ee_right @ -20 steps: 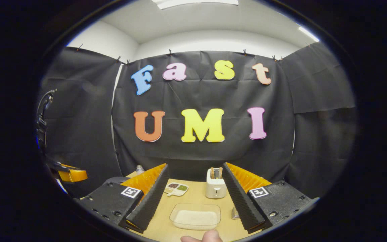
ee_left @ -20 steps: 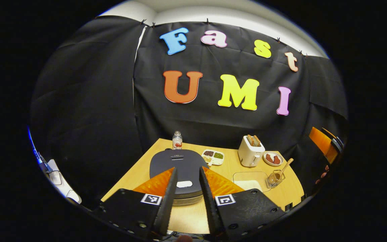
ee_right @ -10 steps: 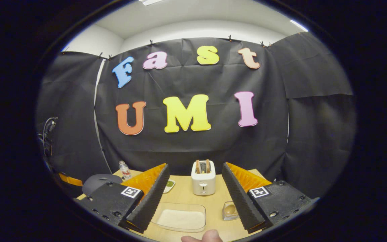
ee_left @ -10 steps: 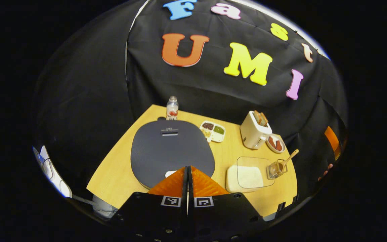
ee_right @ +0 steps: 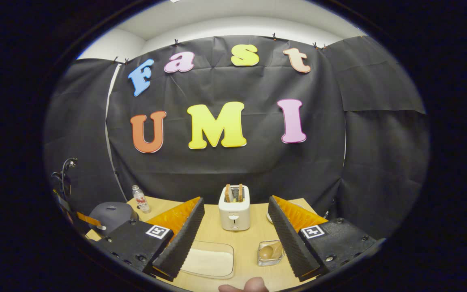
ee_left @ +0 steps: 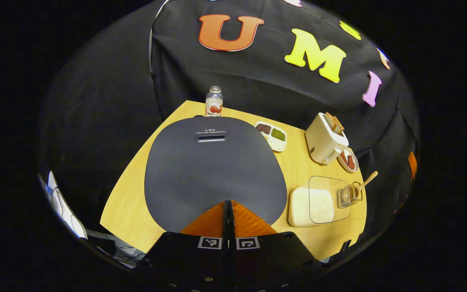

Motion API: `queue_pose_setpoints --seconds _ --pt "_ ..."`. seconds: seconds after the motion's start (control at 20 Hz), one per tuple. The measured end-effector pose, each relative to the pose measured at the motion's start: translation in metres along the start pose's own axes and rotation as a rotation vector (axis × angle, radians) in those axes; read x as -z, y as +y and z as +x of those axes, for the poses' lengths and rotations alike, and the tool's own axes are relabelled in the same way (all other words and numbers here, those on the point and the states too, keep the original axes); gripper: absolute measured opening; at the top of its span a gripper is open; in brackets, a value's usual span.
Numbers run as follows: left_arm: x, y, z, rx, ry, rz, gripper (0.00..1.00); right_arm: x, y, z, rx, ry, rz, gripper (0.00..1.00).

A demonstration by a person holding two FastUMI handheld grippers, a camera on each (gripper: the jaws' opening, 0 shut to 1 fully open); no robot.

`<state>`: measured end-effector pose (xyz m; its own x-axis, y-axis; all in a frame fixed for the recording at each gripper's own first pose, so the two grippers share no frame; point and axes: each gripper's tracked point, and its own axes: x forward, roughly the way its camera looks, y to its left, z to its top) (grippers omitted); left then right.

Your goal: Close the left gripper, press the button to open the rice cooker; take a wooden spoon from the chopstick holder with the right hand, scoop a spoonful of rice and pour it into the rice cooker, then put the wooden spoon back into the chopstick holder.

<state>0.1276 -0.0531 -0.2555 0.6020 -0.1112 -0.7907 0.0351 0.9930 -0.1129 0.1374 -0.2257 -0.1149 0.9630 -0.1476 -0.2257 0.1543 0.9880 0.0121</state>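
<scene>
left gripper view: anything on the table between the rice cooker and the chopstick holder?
Yes. In the left gripper view the clear rice container sits between the rice cooker and the chopstick holder.

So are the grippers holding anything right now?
No. The left gripper is shut on nothing, its tips over the dark grey rice cooker lid. The right gripper is open and empty.

Cooker (ee_left: 215, 170) fills surface's (ee_left: 136, 202) left half. Right side crowded: toaster (ee_left: 324, 138), rice dish (ee_left: 318, 200), holder (ee_left: 349, 195) close together.
</scene>
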Motion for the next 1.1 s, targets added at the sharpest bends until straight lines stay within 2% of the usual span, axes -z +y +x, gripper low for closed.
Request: queue_pose_setpoints --seconds 0.1,0.3,0.6,0.7,0.85,1.1 --pt "0.002 0.000 0.003 -0.005 0.012 -0.002 0.00 0.005 -0.004 0.000 0.003 0.008 -0.003 1.00" --pt "0.009 0.001 0.006 -0.019 0.044 -0.067 0.00 0.014 -0.007 0.002 0.006 0.027 0.012 1.00" --pt "0.002 0.000 -0.003 -0.068 -0.027 0.015 0.00 -0.005 -0.019 -0.002 0.015 -0.010 -0.013 0.99" --pt "-0.013 -0.001 -0.015 -0.098 -0.095 0.022 0.00 -0.014 -0.030 -0.007 0.031 -0.031 -0.024 1.00" --pt "-0.064 -0.003 -0.041 -0.116 -0.265 0.028 0.01 -0.021 -0.044 -0.017 0.060 -0.049 -0.037 1.00" --pt "-0.142 -0.003 -0.088 -0.104 -0.513 0.033 0.01 -0.028 -0.060 -0.029 0.082 -0.057 -0.030 1.00"
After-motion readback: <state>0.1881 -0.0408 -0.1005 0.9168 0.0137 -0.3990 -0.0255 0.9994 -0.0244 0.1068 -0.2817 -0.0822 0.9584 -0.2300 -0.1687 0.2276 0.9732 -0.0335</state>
